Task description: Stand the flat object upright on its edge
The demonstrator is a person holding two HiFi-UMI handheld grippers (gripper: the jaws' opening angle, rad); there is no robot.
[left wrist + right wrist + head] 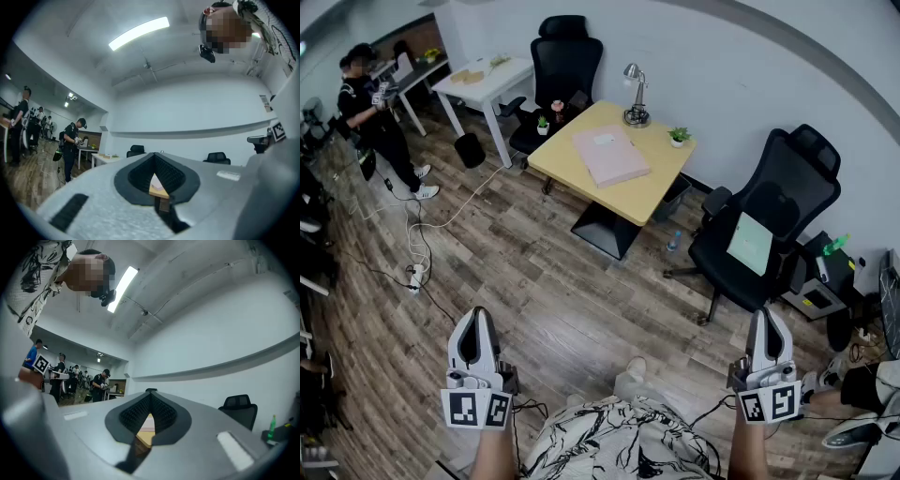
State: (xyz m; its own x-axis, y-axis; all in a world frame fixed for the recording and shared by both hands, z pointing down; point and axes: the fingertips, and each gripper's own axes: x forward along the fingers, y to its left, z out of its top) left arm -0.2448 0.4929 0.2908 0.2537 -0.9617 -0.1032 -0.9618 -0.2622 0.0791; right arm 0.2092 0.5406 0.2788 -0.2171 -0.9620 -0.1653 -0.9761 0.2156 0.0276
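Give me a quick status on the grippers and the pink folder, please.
Left gripper and right gripper shut, empty, held low. Pink folder flat on the yellow table, untouched. Lamp stands behind it, apart.

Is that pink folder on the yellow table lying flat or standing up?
Lying flat: the pink folder rests its broad face on the yellow table.

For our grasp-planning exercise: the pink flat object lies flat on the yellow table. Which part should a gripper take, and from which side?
Probably the near edge of the pink flat object, approached from the person's side of the table. It lies flat, so only its thin rim offers a pinch; the lamp and small plant crowd the far side.
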